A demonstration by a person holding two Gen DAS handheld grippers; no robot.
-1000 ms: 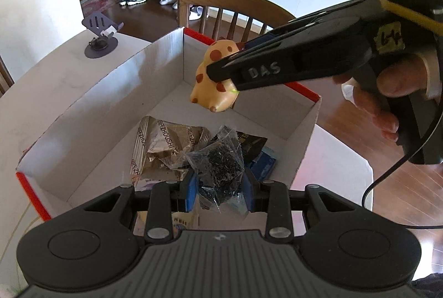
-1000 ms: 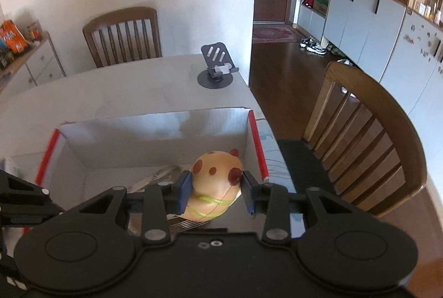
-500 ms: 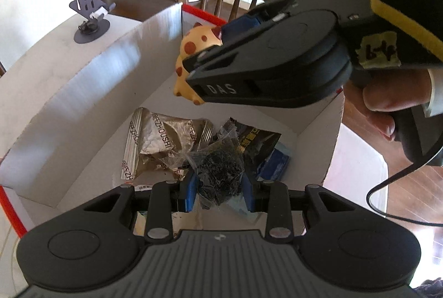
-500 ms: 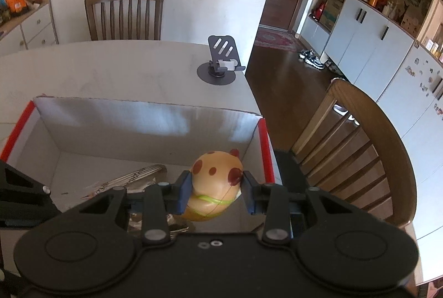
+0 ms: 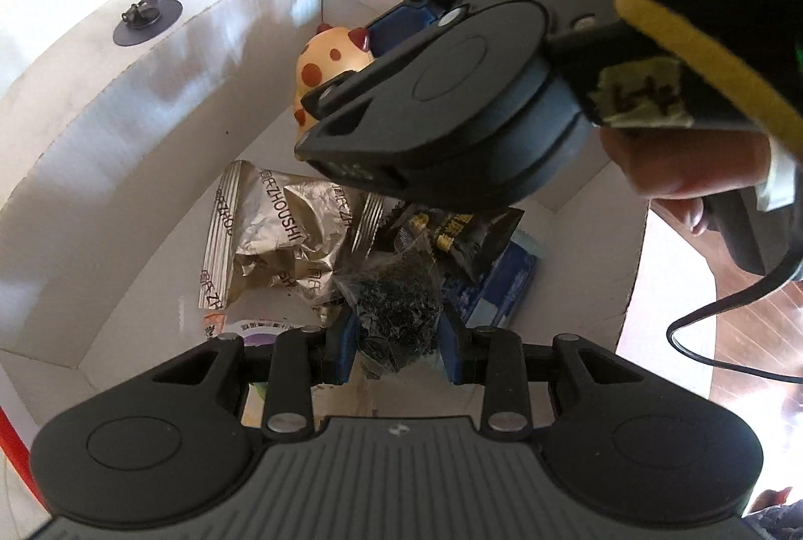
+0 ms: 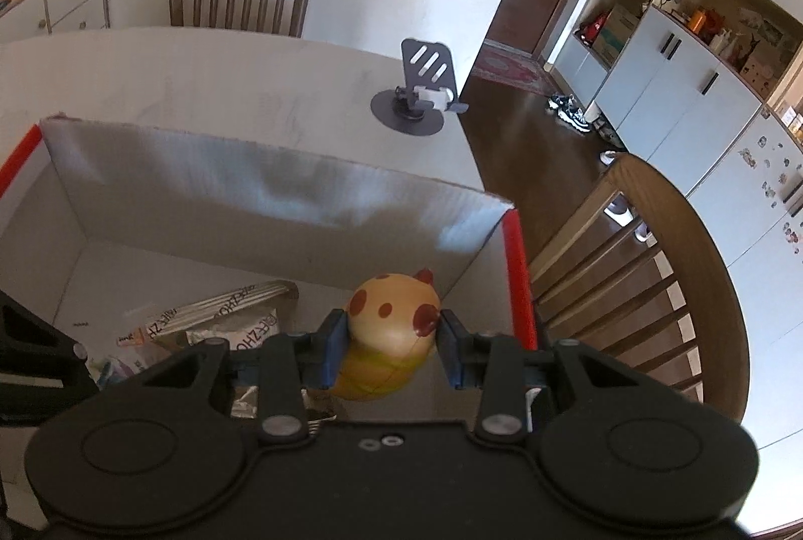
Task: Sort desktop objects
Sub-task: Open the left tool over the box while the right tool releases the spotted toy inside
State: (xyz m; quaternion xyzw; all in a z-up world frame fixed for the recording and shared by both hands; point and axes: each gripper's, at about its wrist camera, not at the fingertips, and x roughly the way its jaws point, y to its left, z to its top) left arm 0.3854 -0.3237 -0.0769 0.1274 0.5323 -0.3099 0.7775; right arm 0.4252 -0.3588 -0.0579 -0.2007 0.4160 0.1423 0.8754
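step: dropping two items into box point(image 5: 150, 98) | left gripper point(image 5: 396, 339) clenched on clear bag of dark bits point(image 5: 396, 314), just over the snack packets point(image 5: 281, 234) | right gripper point(image 6: 389, 339) clenched on spotted yellow toy point(image 6: 391, 319), near red-edged corner | both tilted steeply down | next: likely loosen both jaws, then lift clear of walls

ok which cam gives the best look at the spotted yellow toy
The right wrist view: the spotted yellow toy sits centred between the right gripper pads, its top unobstructed. In the left wrist view the toy is partly hidden behind that gripper's body, above the box.
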